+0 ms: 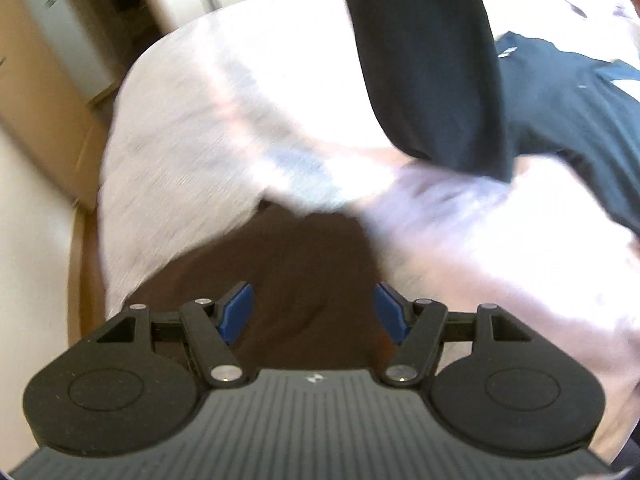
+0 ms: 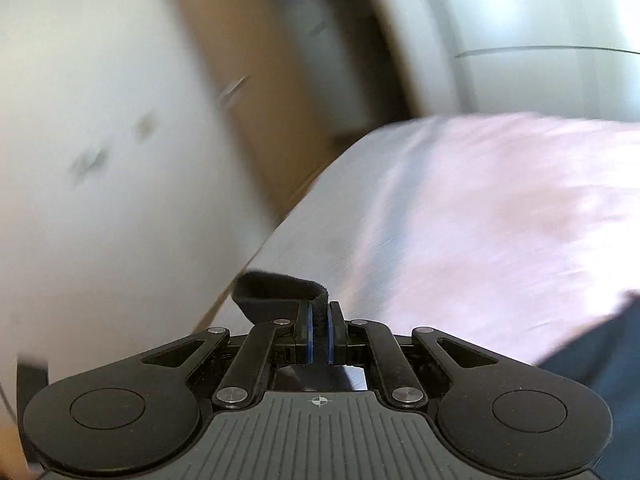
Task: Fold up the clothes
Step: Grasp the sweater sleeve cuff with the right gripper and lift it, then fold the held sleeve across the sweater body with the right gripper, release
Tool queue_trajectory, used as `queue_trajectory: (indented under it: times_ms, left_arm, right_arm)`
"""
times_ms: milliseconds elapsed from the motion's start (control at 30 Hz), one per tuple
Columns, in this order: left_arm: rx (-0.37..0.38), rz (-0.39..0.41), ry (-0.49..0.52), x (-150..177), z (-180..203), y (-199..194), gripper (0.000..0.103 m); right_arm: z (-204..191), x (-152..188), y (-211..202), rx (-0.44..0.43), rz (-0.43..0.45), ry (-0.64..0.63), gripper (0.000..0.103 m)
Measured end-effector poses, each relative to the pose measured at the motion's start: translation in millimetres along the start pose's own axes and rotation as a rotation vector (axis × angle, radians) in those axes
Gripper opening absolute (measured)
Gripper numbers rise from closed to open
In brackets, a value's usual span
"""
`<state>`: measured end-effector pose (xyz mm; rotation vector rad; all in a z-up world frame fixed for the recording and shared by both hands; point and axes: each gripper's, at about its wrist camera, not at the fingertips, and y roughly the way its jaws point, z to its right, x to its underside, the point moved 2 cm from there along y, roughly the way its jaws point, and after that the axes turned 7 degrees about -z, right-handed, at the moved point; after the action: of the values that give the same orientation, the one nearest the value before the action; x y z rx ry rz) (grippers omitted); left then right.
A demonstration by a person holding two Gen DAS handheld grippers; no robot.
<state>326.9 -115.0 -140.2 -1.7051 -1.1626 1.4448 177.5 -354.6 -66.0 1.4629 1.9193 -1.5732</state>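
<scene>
- The left gripper (image 1: 316,314) has its blue-padded fingers (image 1: 236,312) spread wide with nothing between them; it hangs over a dark brown cloth (image 1: 304,264) that lies on the pale bed (image 1: 192,132).
- The right gripper (image 2: 319,338) has its fingers pressed nearly together on a strip of dark cloth (image 2: 280,286), which loops out toward 11 o'clock from the tips.
- In the left wrist view a dark garment (image 1: 560,100) sits at 1 to 3 o'clock: one part (image 1: 424,60) hangs down in the air from the top edge, the rest spreads over the bed. I judge this to be the piece the right gripper holds, lifted by one end, though the link is not shown outright.
- Both views are smeared by motion blur, so seams, sleeves and edges are hard to read.
- Progress, as a judgement: no neat, squared-off stack shows anywhere. The dark garment looks partly raised and partly lying loose, which fits a fold being carried over as well as a garment being picked up or shaken out.
- Whether the brown cloth is already folded cannot be told; only a patch of it shows.
</scene>
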Motion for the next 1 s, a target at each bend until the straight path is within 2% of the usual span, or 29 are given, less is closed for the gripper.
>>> queue_trajectory:
  times_ms: [167, 267, 367, 467, 567, 633, 700, 867, 933, 1000]
  left_arm:
    - [0.018, 0.052, 0.071, -62.1, 68.5, 4.3, 0.063]
    - [0.021, 0.035, 0.065, -92.9, 119.9, 12.1, 0.063]
    - [0.04, -0.012, 0.052, -115.9, 174.7, 25.4, 0.063]
    - [0.054, -0.056, 0.061, -133.0, 226.7, 46.2, 0.063]
    - [0.058, -0.097, 0.077, -147.8, 267.5, 72.0, 0.063]
    - [0.063, -0.102, 0.09, -157.6, 282.5, 82.7, 0.063]
    - [0.07, -0.098, 0.106, -167.6, 291.9, 89.8, 0.063]
    - [0.092, -0.085, 0.132, -183.5, 298.1, 97.9, 0.063]
    - [0.104, -0.095, 0.135, -184.5, 299.3, 102.2, 0.063]
    - [0.12, -0.108, 0.15, -187.3, 303.1, 110.6, 0.063]
  right_arm:
    - [153.5, 4.3, -91.3, 0.235, 0.168, 0.13, 0.005]
    - [245.9, 8.6, -145.7, 0.375, 0.265, 0.212, 0.005]
    - [348.7, 60.5, -151.1, 0.431, 0.191, 0.403, 0.005]
    - [410.2, 100.7, -151.2, 0.42, 0.096, 0.464, 0.005]
    - [449.8, 123.0, -137.7, 0.366, 0.016, 0.499, 0.005]
    - [455.8, 142.2, -142.1, 0.329, -0.01, 0.509, 0.005]
    - [456.9, 133.4, -140.5, 0.294, -0.017, 0.507, 0.005]
    - [430.5, 101.8, -180.8, 0.245, 0.098, 0.411, 0.005]
    - [432.0, 109.4, -192.3, 0.263, 0.119, 0.43, 0.005]
    - [449.8, 132.9, -188.7, 0.287, 0.073, 0.492, 0.005]
